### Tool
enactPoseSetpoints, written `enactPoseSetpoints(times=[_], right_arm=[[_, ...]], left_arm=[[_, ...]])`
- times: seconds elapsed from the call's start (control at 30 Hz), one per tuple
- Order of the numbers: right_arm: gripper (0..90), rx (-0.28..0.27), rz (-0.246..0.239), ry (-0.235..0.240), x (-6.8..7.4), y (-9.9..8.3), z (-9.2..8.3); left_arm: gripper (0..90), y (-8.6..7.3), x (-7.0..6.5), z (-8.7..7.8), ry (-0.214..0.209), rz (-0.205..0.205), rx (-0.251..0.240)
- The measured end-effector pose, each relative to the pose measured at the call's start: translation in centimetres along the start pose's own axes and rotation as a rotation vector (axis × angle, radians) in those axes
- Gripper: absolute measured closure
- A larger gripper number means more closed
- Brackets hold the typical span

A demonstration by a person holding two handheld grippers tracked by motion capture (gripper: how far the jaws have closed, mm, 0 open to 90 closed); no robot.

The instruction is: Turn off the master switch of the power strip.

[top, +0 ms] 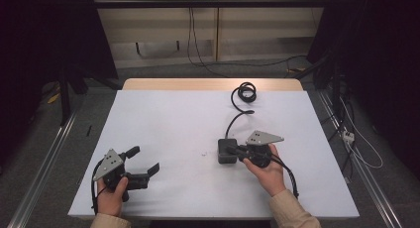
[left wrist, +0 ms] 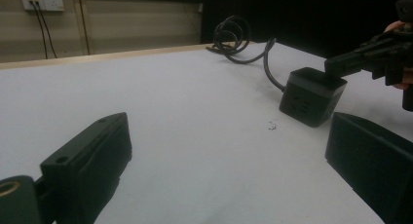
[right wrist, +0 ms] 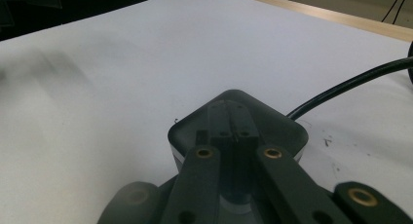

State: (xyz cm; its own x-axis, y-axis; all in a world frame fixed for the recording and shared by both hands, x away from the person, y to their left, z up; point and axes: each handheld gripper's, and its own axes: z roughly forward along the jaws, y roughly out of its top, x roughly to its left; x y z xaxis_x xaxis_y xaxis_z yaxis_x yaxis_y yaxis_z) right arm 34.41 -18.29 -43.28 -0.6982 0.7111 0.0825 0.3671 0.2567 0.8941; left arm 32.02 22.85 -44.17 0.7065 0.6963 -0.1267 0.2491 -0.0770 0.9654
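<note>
Jaws of your right gripper [top: 236, 151] sit closed over the top of the black power cube [top: 227, 150], mid-counter [top: 168, 119], steadying it (cord [top: 243, 96] trailing away); your left gripper [top: 144, 161] waits wide, empty.

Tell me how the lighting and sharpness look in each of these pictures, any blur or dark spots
High view: evenly lit white table, surroundings nearly black, soft shadows under the tools. Left gripper view: the left tool looms large and soft in the foreground, while the black power cube beyond is sharper. Right gripper view: the right tool rests shut on the cube's top, dim and slightly hazy; the far table is smeared.
</note>
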Motion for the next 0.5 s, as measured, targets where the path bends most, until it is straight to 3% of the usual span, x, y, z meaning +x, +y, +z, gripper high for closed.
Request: enactPoseSetpoints(times=[0.5], right_arm=[[90.0,0.006,-0.002,-0.004,0.11,0.01,-0.06]], left_arm=[[2.7,-0.09,-0.1,0.08,0.001,-0.004,0.003]])
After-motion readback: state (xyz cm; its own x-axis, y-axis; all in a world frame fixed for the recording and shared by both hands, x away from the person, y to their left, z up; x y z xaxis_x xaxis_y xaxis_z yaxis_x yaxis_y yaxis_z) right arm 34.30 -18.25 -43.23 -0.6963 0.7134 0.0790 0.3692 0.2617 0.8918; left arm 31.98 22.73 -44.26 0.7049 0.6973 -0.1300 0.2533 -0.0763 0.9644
